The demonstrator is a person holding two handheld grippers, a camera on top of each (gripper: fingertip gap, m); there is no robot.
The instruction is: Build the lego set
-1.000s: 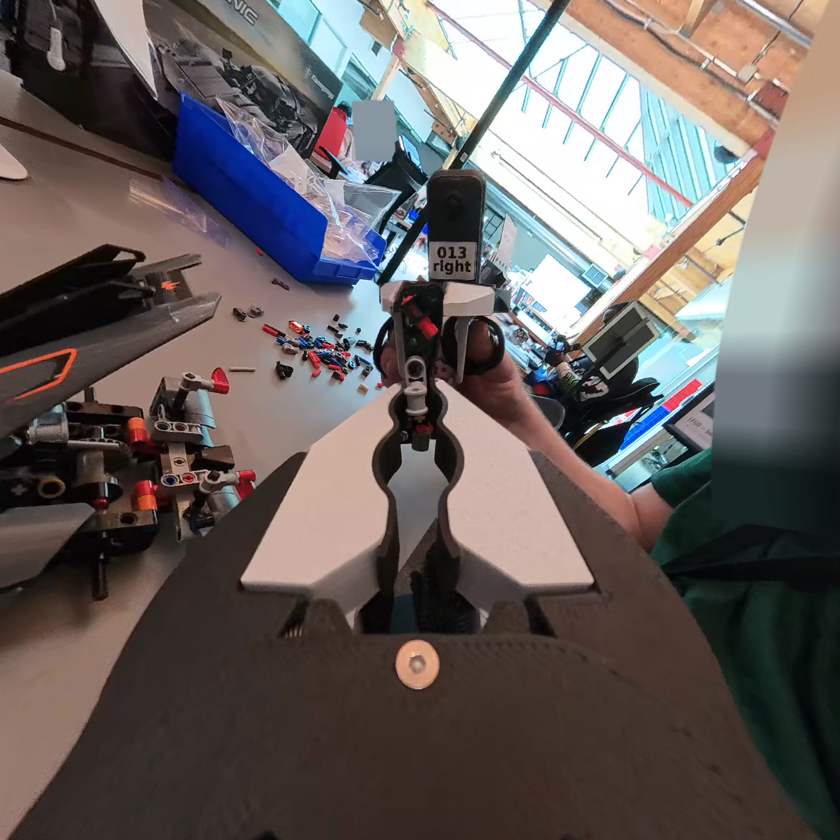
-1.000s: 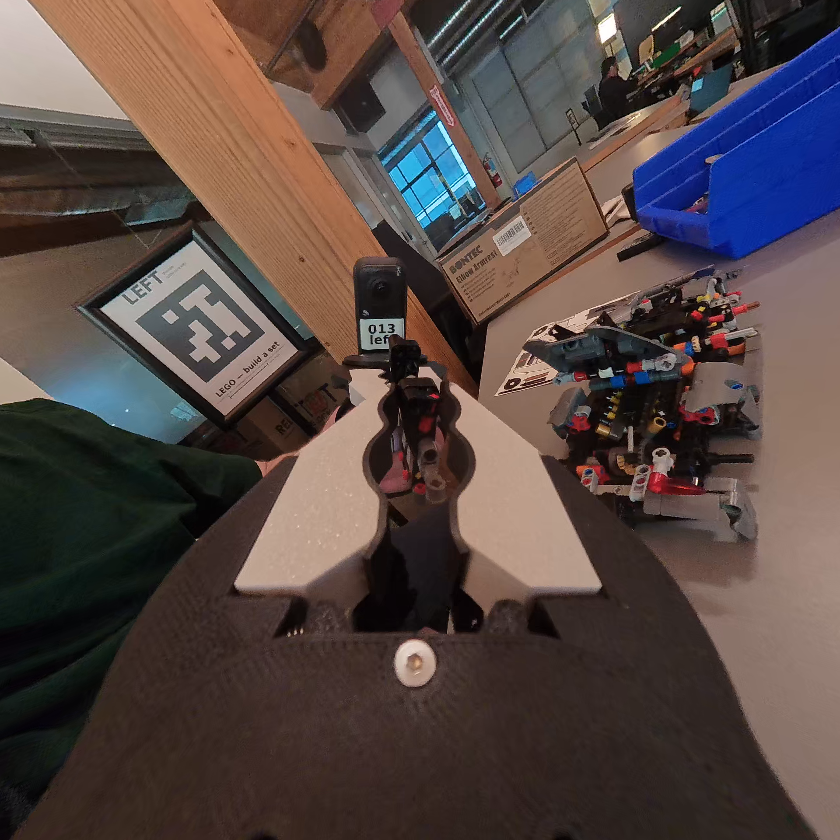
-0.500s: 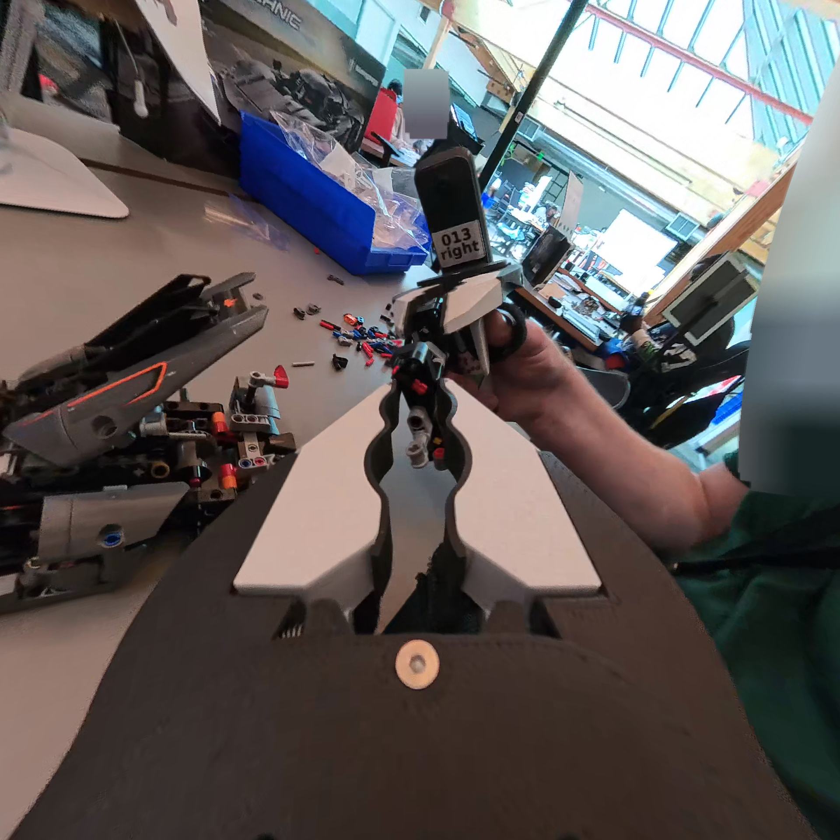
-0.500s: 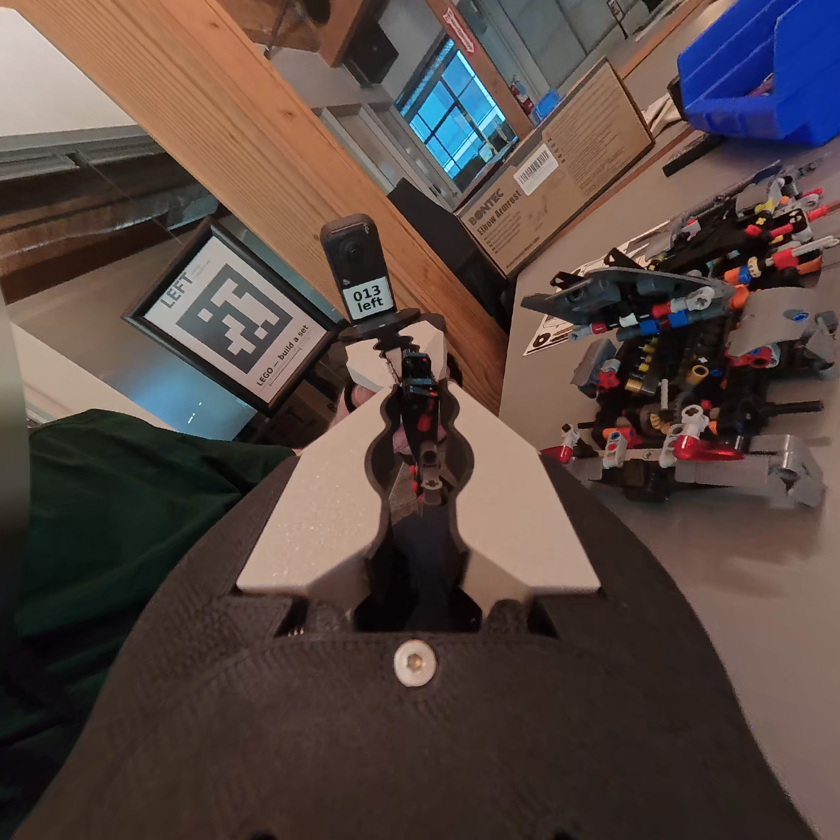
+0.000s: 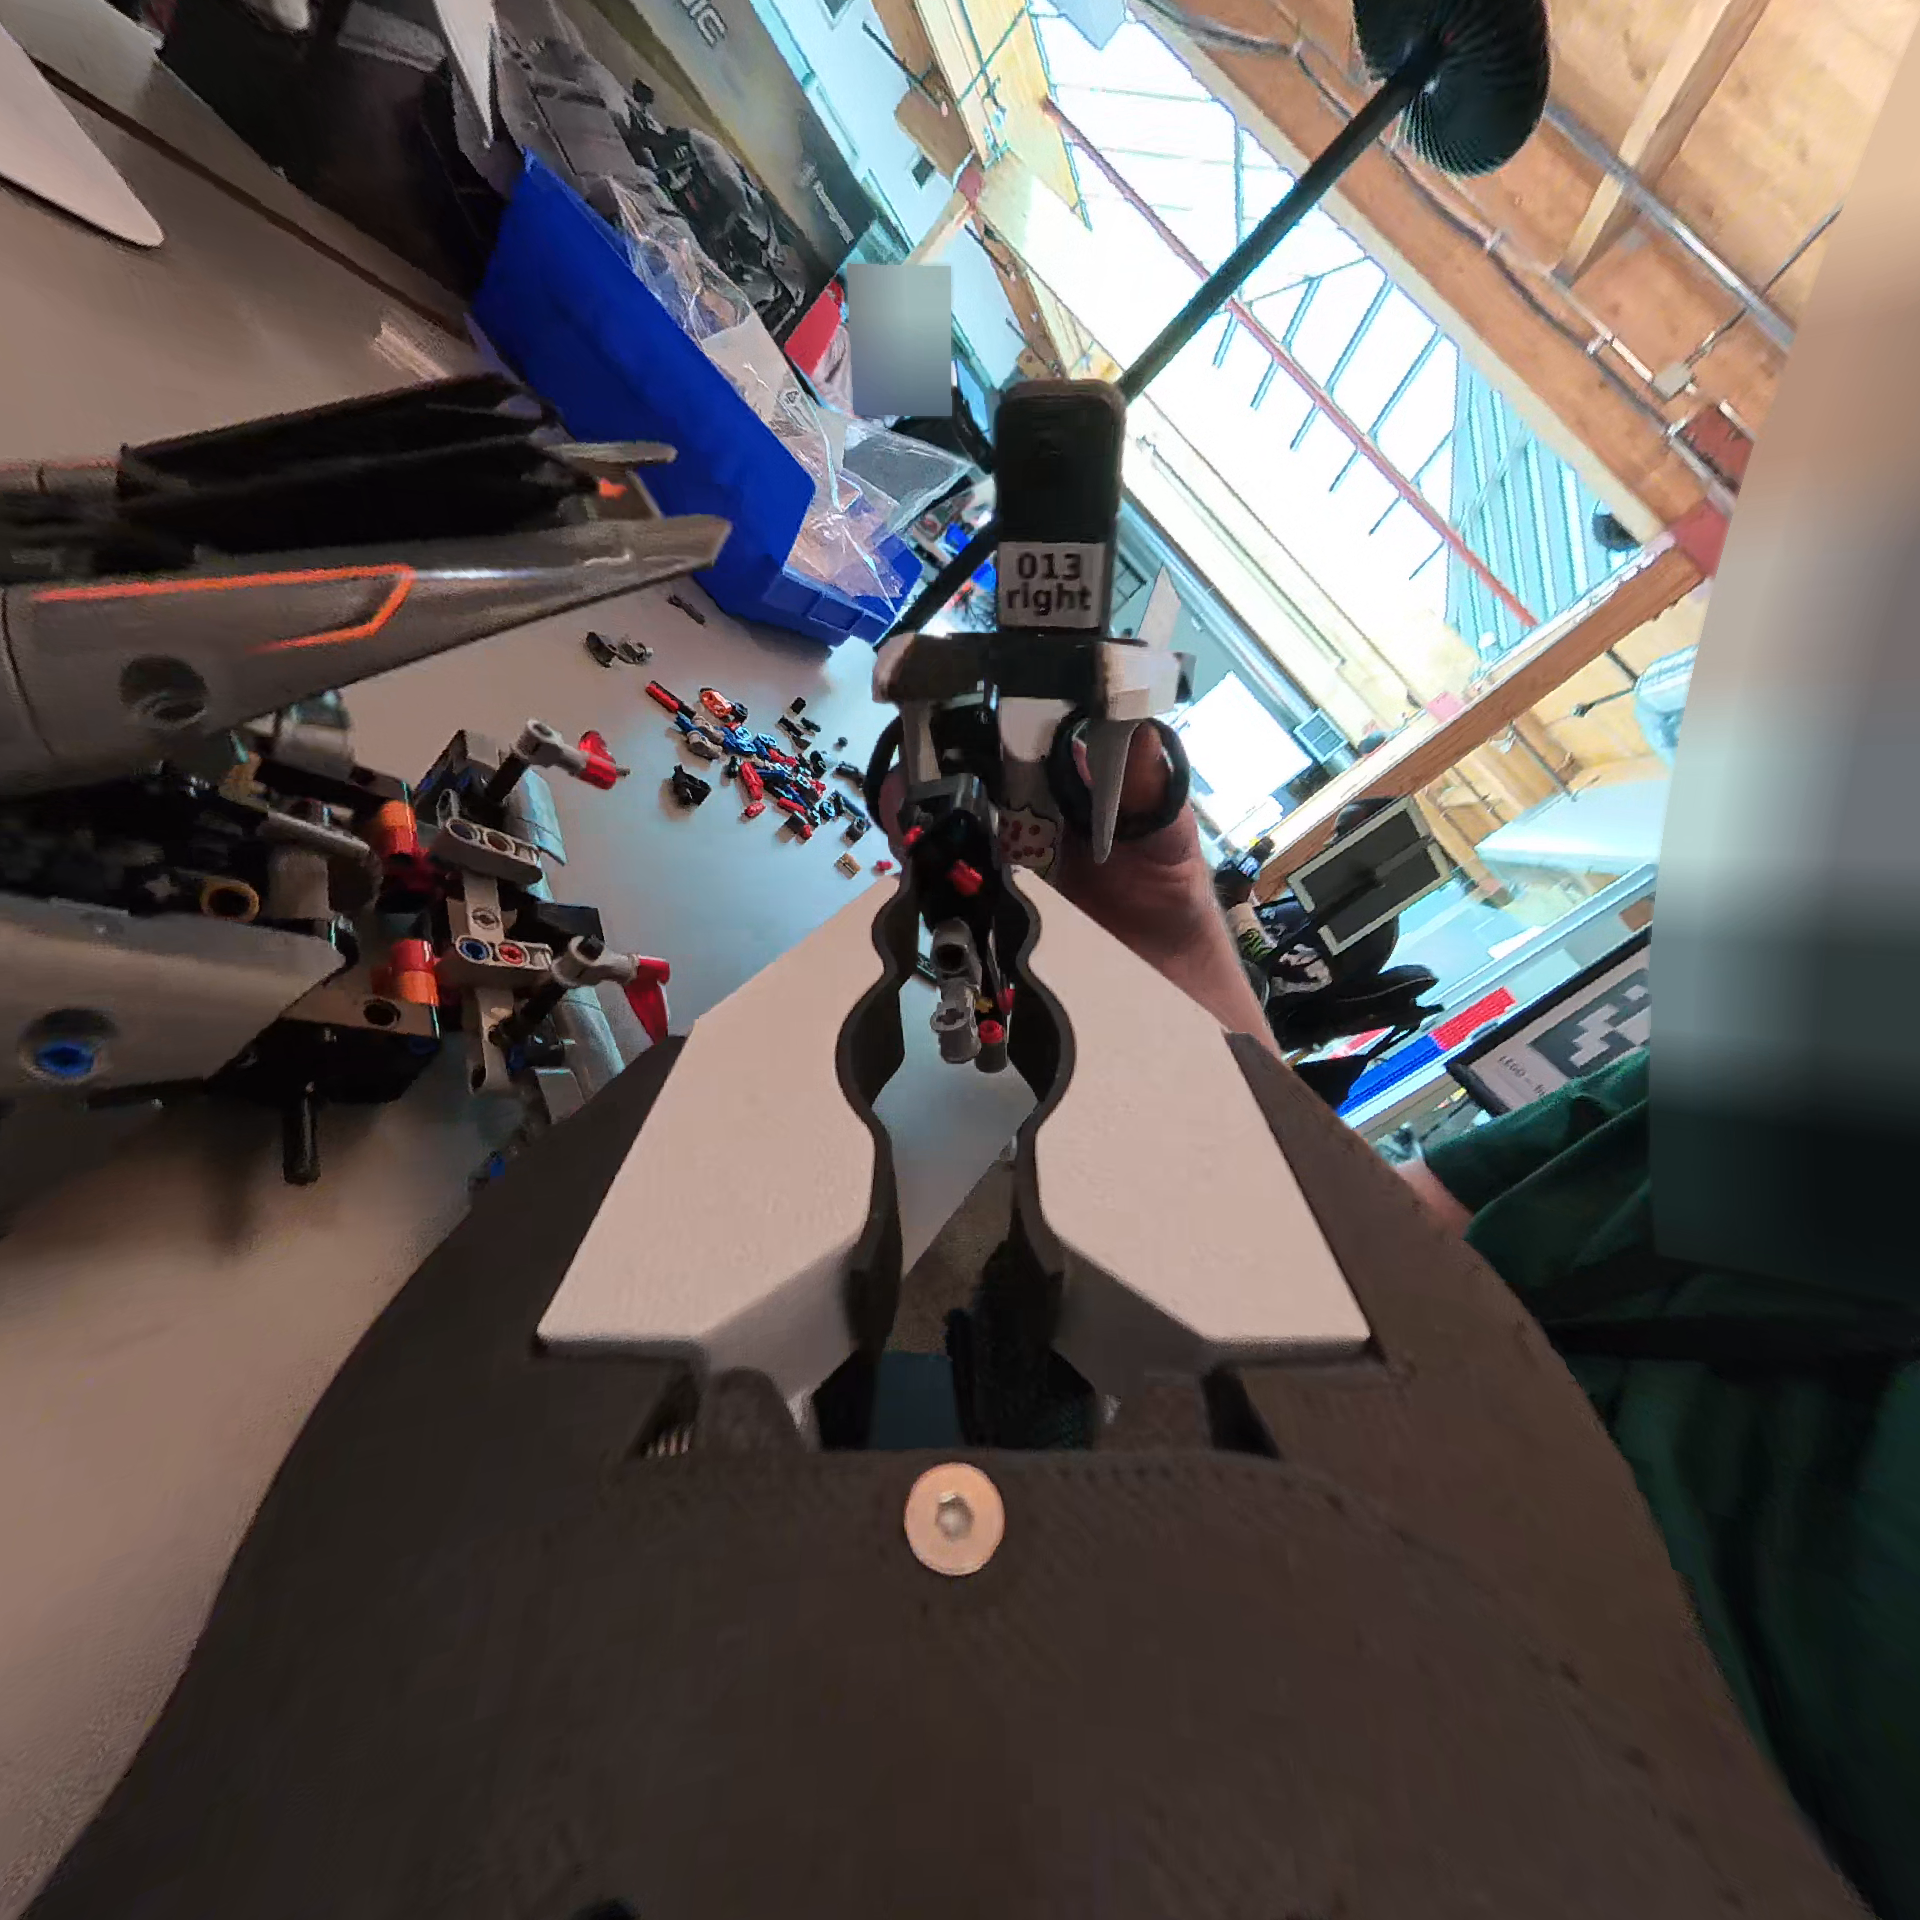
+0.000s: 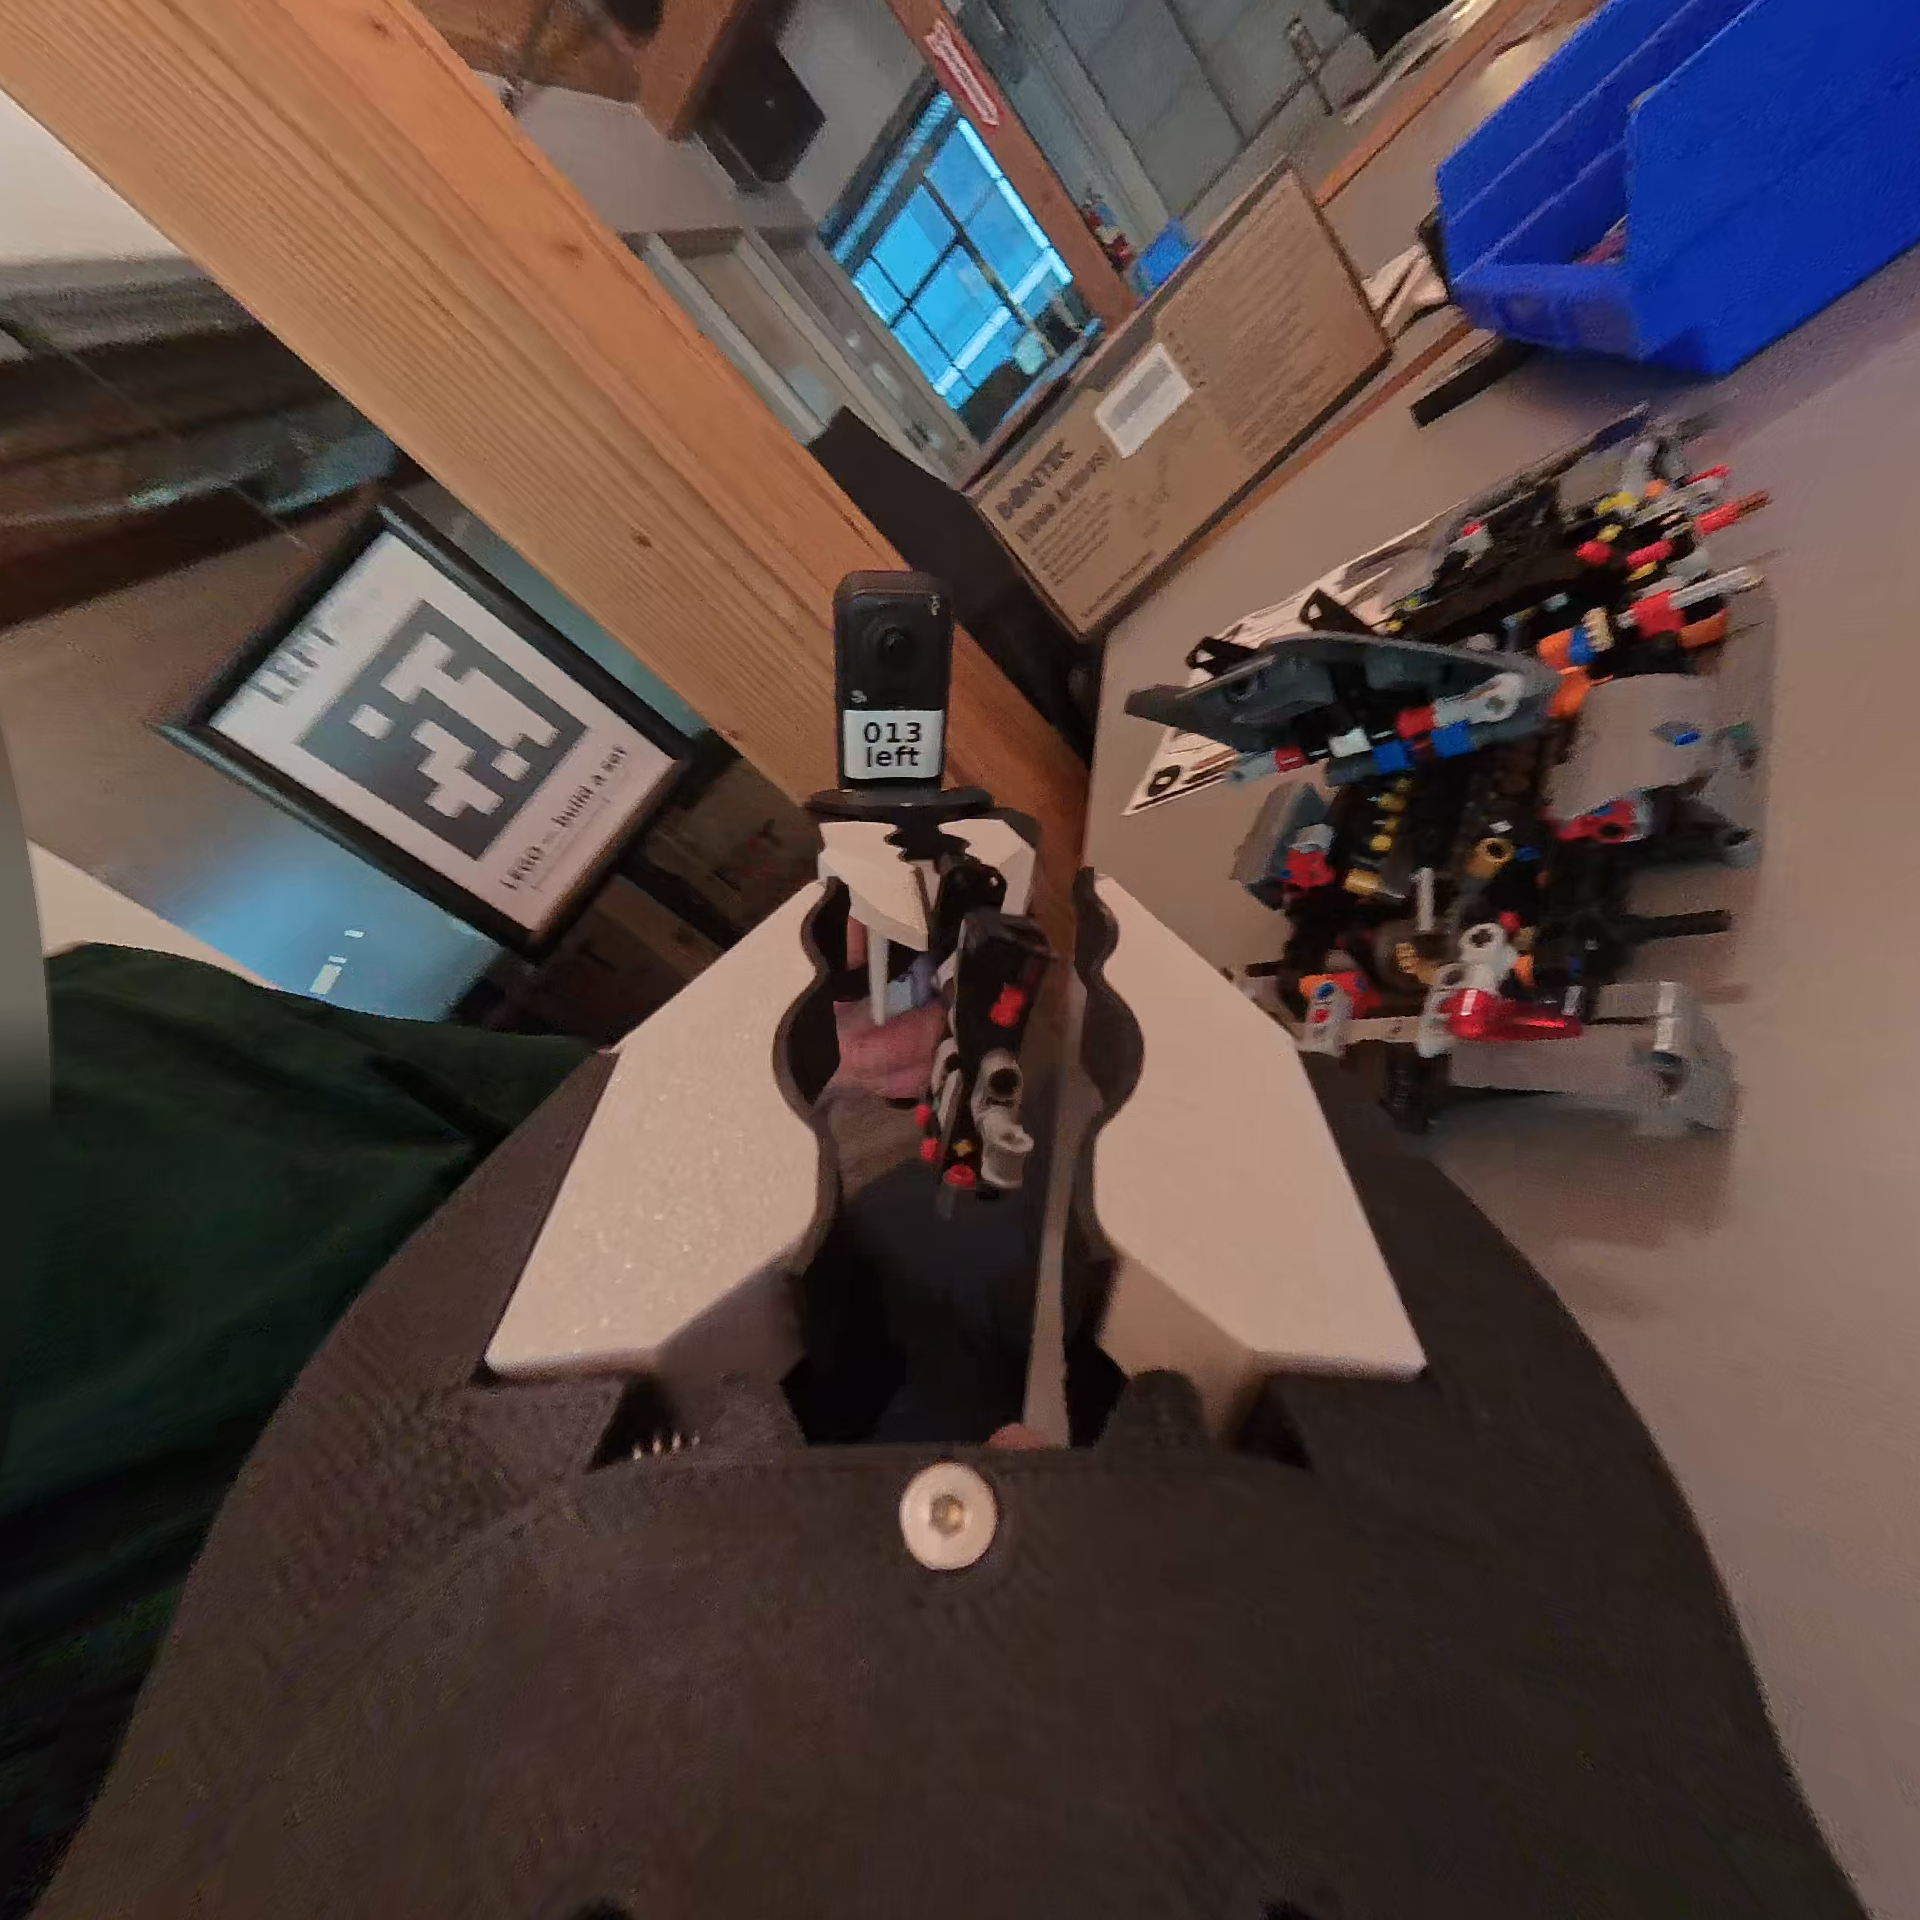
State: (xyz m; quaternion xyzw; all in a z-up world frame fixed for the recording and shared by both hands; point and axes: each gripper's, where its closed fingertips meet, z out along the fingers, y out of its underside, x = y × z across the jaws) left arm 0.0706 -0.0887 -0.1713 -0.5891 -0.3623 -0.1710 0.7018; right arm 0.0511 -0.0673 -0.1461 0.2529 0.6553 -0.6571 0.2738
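A small black Lego sub-assembly with red pins and a grey connector hangs in the air between the two grippers, which face each other. My left gripper is shut on it at the fingertips. My right gripper is open; its fingers stand wide on both sides of the sub-assembly without touching it. The right gripper also shows in the left wrist view, with spread white fingers. The large grey, black and orange Lego model lies on the grey table; it also shows in the right wrist view.
A pile of small loose pieces lies beyond the model. A blue bin holding plastic bags stands at the back, and also shows in the right wrist view. A printed sheet lies under the model. A cardboard box stands at the table's edge. Across from one pair of fingers to the other is roughly 5 cm.
My right gripper's jaws have spread apart and let go of the sub-assembly. My left gripper still holds it. Both views have tilted and shifted a little.
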